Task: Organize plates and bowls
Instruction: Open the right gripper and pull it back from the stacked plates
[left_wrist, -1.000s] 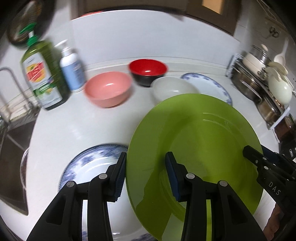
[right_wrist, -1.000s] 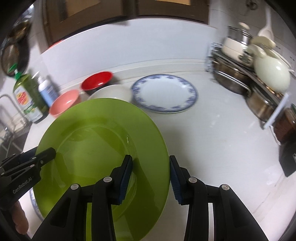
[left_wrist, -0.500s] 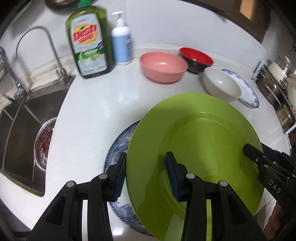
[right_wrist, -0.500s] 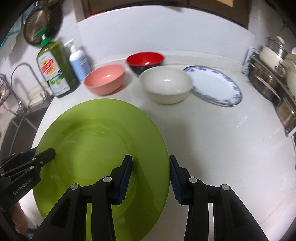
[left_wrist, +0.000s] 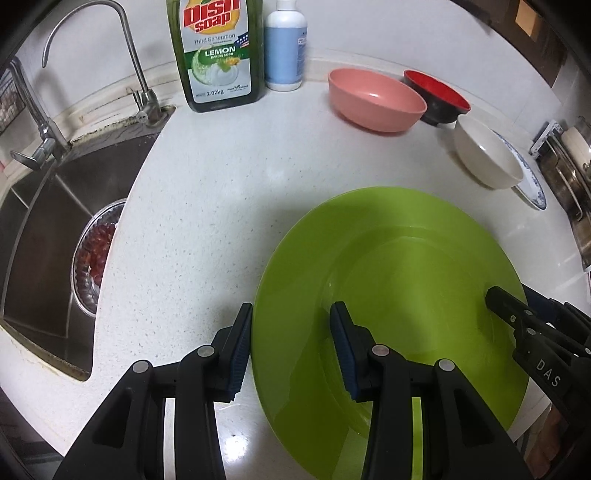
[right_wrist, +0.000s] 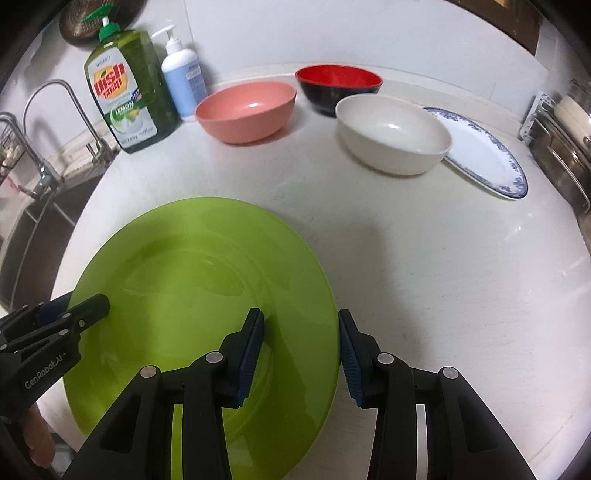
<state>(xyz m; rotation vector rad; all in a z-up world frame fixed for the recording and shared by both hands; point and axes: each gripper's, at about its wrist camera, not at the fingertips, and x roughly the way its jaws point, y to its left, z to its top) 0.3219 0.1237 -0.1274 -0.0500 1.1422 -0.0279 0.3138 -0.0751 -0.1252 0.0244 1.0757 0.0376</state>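
Observation:
A large green plate (left_wrist: 399, 295) is held at its rim by both grippers, low over the white counter. My left gripper (left_wrist: 291, 347) is shut on its left rim. My right gripper (right_wrist: 301, 354) is shut on its right rim (right_wrist: 207, 295). A pink bowl (right_wrist: 245, 110), a red and black bowl (right_wrist: 338, 86) and a white bowl (right_wrist: 393, 133) stand at the back. A blue-rimmed plate (right_wrist: 484, 155) lies behind the white bowl. The other blue-rimmed plate seen earlier is hidden.
A sink (left_wrist: 48, 229) with a metal bowl of red fruit (left_wrist: 94, 254) lies to the left, with a tap (left_wrist: 55, 110). A dish soap bottle (left_wrist: 218, 55) and a pump bottle (left_wrist: 284, 44) stand at the back. Pots on a rack (right_wrist: 561, 147) stand at the right.
Both grippers have carried the green plate left and down toward the counter. The blue-rimmed plate under it has gone out of sight beneath the green plate.

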